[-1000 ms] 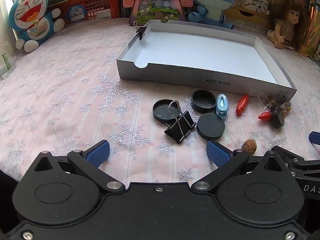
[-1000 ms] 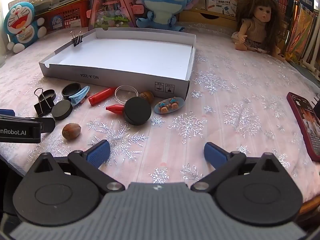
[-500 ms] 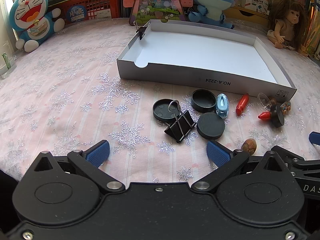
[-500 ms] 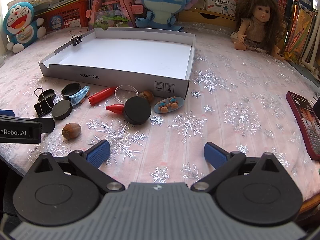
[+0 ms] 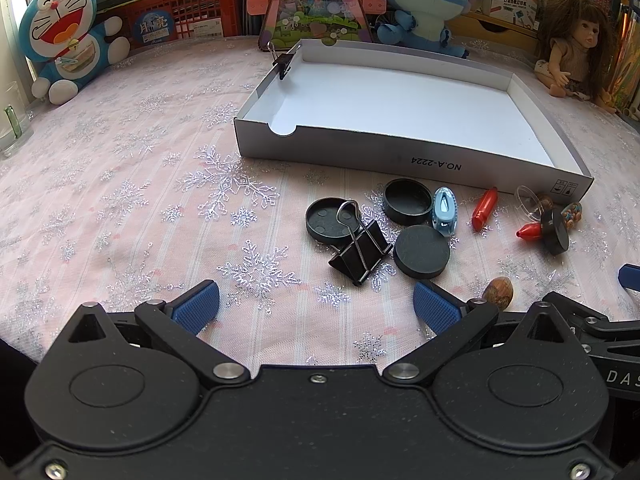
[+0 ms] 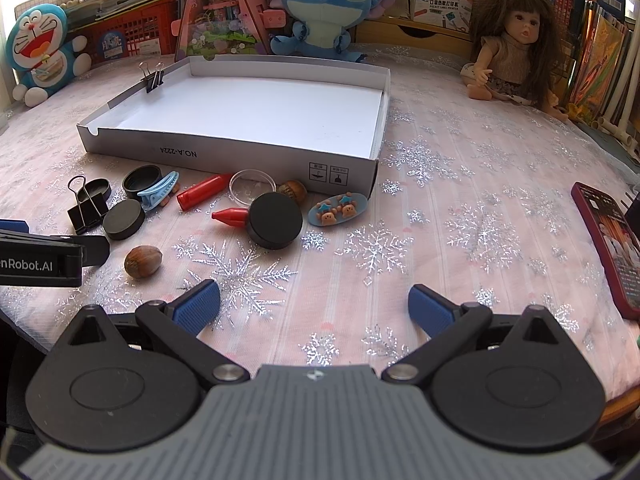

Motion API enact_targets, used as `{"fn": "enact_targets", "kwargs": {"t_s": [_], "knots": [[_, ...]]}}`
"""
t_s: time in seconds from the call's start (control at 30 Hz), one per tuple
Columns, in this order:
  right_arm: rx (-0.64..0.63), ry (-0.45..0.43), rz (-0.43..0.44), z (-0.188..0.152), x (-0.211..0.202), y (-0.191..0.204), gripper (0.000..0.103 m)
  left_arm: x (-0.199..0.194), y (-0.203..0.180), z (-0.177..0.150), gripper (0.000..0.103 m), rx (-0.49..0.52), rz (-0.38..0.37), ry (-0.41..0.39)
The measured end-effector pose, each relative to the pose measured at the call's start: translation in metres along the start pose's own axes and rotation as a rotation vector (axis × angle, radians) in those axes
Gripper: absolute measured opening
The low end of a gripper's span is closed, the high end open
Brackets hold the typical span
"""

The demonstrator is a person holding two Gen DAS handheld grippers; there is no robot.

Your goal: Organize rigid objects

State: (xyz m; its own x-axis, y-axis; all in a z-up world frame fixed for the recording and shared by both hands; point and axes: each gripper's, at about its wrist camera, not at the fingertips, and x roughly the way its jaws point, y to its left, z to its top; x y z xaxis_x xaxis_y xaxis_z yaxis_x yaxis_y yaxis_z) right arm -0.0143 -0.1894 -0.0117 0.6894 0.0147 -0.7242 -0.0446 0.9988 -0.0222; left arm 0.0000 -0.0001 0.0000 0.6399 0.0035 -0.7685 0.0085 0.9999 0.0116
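In front of the white cardboard tray (image 5: 400,120), on the snowflake-patterned surface (image 5: 140,200), lies a loose cluster of small rigid items, none yet inside the tray. The left hand-held gripper (image 5: 316,300) hovers just short of the cluster with its blue pads (image 5: 198,306) spread wide and nothing between them. The right hand-held gripper (image 6: 314,304) is likewise parted and empty, and stands further from the items.

Handling assessment, item by item, is a judgement only:
- Black binder clip (image 5: 360,248): stiff steel, light. Best taken across the folded body, not by the wire loops, which would likely pivot.
- Black round caps (image 5: 422,252): light hard plastic and smooth. Best pinched across the rim, though flat-lying ones may skid.
- Red crayon-like pieces (image 6: 204,196): tapered and inclined to roll. Best held at mid-length.
- Hazelnut (image 6: 143,261): round, hard and slippery. It needs a centred pinch.
- Clear round lid (image 6: 252,186): thin and probably the most fragile item.
- Blue hair clip (image 6: 158,196) and oval decorated clip (image 6: 338,209): light and irregular in outline.

A second binder clip (image 6: 152,78) is clamped upright on the tray's far-left wall.

Risk: the pieces in the cluster sit touching or near one another, so closing on one could nudge its neighbours.
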Motion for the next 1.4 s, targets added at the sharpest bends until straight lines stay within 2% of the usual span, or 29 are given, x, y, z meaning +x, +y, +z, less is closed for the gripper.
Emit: {"fn": "enact_targets", "kwargs": {"t_s": [0.93, 1.4], "knots": [[0.002, -0.001, -0.001, -0.0012, -0.0011, 0.0033, 0.103, 0.0000, 0.0000, 0.0000, 0.103, 0.000, 0.000, 0.000], [-0.006, -0.037, 0.011, -0.0049, -0.0031, -0.0032, 0.103, -0.0002, 0.0000, -0.0011, 0.103, 0.002, -0.003, -0.011]]}}
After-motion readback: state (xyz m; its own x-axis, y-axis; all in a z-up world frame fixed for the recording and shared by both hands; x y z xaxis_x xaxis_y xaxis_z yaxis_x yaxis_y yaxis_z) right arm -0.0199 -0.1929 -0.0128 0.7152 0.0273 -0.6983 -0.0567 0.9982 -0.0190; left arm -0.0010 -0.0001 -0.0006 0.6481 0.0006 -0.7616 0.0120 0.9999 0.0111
